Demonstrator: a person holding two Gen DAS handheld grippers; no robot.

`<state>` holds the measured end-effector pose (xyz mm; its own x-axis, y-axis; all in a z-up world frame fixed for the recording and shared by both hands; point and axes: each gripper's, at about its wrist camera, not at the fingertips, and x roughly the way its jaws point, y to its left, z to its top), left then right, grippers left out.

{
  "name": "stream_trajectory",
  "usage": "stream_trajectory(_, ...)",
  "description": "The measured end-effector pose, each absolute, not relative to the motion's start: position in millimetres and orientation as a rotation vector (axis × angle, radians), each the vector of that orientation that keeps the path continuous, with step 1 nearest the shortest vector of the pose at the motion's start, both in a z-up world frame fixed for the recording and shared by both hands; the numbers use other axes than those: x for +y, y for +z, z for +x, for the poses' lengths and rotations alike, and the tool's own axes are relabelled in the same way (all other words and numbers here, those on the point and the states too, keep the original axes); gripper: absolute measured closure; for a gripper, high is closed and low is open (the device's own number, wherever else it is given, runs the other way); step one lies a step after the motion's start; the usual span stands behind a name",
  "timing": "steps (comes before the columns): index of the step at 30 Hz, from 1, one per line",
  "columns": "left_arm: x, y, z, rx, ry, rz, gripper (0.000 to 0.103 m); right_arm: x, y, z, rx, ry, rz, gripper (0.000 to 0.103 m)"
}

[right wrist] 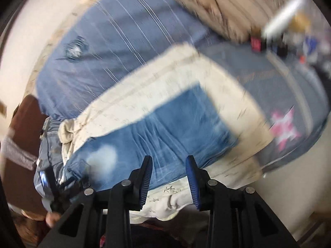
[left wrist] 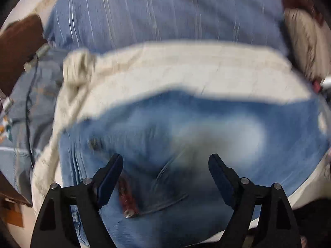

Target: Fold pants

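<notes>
On the bed: blue denim pants [left wrist: 186, 124] lie spread over a cream cloth [left wrist: 186, 70], which itself lies on a blue striped bedsheet [left wrist: 165, 12].
Pants, left wrist view: they fill the lower middle of the frame, with a faded pale patch to the right of centre and a reddish-brown label [left wrist: 128, 198] near the seams at lower left; the picture is blurred.
Pants, right wrist view: the same jeans [right wrist: 175, 128] run slantwise from lower left to upper right, a pale worn patch near their lower-left end, the cream cloth [right wrist: 157, 82] showing around them on the far, right and near sides.
Left tongs [left wrist: 165, 175]: spread wide, both fingers over the denim, nothing between them; whether the tips touch the fabric cannot be told.
Right tongs [right wrist: 169, 177]: open at a moderate gap, blue ribbed pads facing each other, empty, at the near edge of the pants above the cloth's hem.
Other tongs seen from the right: the left tongs [right wrist: 51, 186] show blurred at lower left by the end of the jeans.
Beyond the cloth: a grey-blue cover with a pink star shape [right wrist: 285, 128] lies to the right.
</notes>
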<state>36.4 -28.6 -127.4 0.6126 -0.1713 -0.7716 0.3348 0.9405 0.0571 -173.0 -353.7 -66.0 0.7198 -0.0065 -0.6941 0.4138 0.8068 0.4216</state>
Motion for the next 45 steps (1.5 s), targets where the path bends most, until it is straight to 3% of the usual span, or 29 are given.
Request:
stream_trajectory(2, -44, -94, 20, 0.767, -0.340, 0.183, 0.018, -355, -36, -202, 0.654, -0.248, 0.590, 0.061)
stream_trajectory(3, -51, -78, 10, 0.725, -0.376, 0.170, 0.018, -354, -26, -211, 0.618, -0.253, 0.591, 0.047)
stream_trajectory(5, -63, -50, -11, 0.668, -0.456, 0.134, 0.016, -350, -6, -232, 0.524, -0.270, 0.590, 0.040)
stream_trajectory(20, -66, 71, -144, 0.333, -0.685, 0.110, 0.007, -293, 70, -307, 0.206, -0.256, 0.420, 0.040)
stream_trajectory(25, -39, 98, -176, 0.160, -0.590, 0.067, 0.000, -271, 87, -333, 0.023, -0.291, 0.333, 0.024)
stream_trajectory(31, -42, 90, -179, 0.205, -0.586, 0.109, 0.000, -278, 83, -316, 0.070, -0.267, 0.386, 0.022)
stream_trajectory(36, -46, 65, -160, 0.333, -0.567, 0.098, 0.000, -275, 70, -298, 0.142, -0.254, 0.387, 0.022)
stream_trajectory(45, -18, 9, -133, 0.383, -0.529, 0.122, 0.000, -295, 27, -248, 0.209, -0.245, 0.472, 0.022)
